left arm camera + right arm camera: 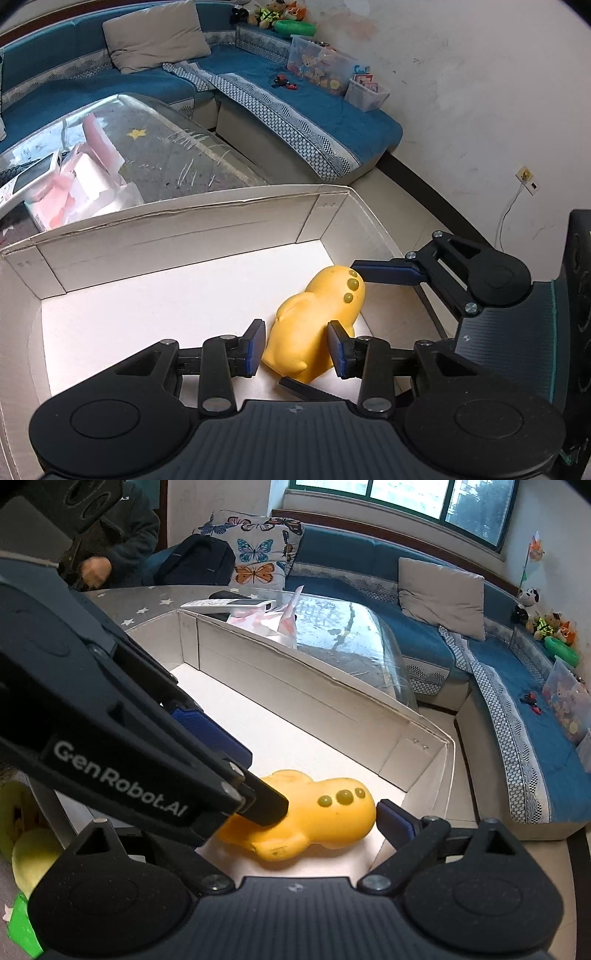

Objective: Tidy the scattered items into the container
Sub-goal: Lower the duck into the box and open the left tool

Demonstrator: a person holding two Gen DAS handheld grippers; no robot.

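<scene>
A yellow rubber toy [314, 325] with three small bumps lies on the floor of a white cardboard box [177, 229], near its right corner. My left gripper [297, 347] is open, its two blue pads standing on either side of the toy's lower body, with small gaps. My right gripper [314, 812] is open around the same toy [317, 823]; one of its fingers [384, 275] shows in the left wrist view at the toy's top end. The left gripper's arm crosses the right wrist view and hides the right gripper's left finger.
The box [295, 686] sits on a glass-topped table [177, 147] with pink and white paper [85, 177] and a remote [229, 603]. A blue corner sofa [295, 103] with cushions and toy bins lies behind. Yellow-green objects [26, 856] sit outside the box, left.
</scene>
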